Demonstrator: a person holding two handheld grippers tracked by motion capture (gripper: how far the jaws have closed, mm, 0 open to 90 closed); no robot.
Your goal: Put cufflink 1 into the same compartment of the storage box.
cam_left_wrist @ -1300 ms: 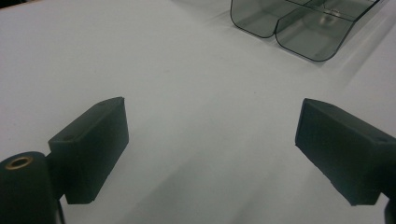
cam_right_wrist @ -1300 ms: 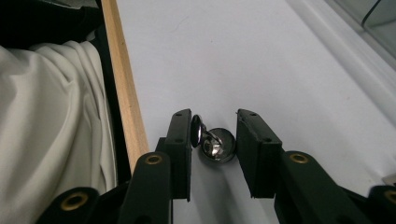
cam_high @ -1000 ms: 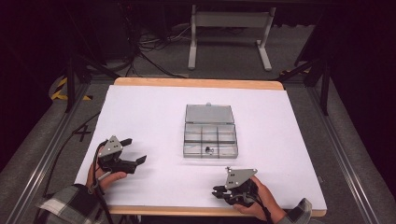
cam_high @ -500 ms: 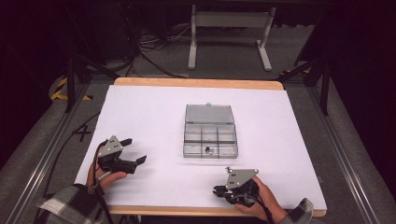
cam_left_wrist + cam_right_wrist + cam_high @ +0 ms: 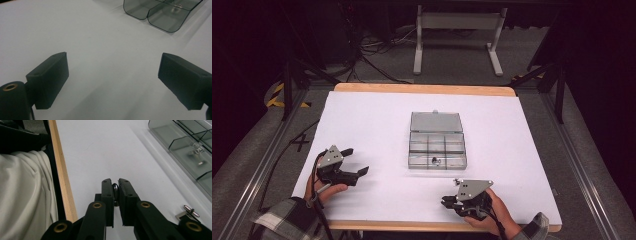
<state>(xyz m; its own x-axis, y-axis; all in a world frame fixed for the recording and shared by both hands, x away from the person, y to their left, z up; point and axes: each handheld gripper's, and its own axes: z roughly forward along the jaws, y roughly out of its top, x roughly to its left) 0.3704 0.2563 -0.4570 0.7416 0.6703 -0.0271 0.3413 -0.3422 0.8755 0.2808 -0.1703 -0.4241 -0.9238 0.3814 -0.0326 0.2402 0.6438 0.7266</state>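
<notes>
Right gripper (image 5: 115,185), jaws closed on a small dark round piece (image 5: 115,188), a cufflink (image 5: 191,211) lying on the white table (image 5: 100,150) just beside it; left gripper (image 5: 112,75), jaws wide apart and holding nothing; clear compartment box (image 5: 436,141) ahead, between both.

A white-topped desk (image 5: 377,115) with a wooden edge stands on grey carpet (image 5: 452,75); a metal stand (image 5: 457,22) and cables (image 5: 372,47) lie behind, in darkness.
</notes>
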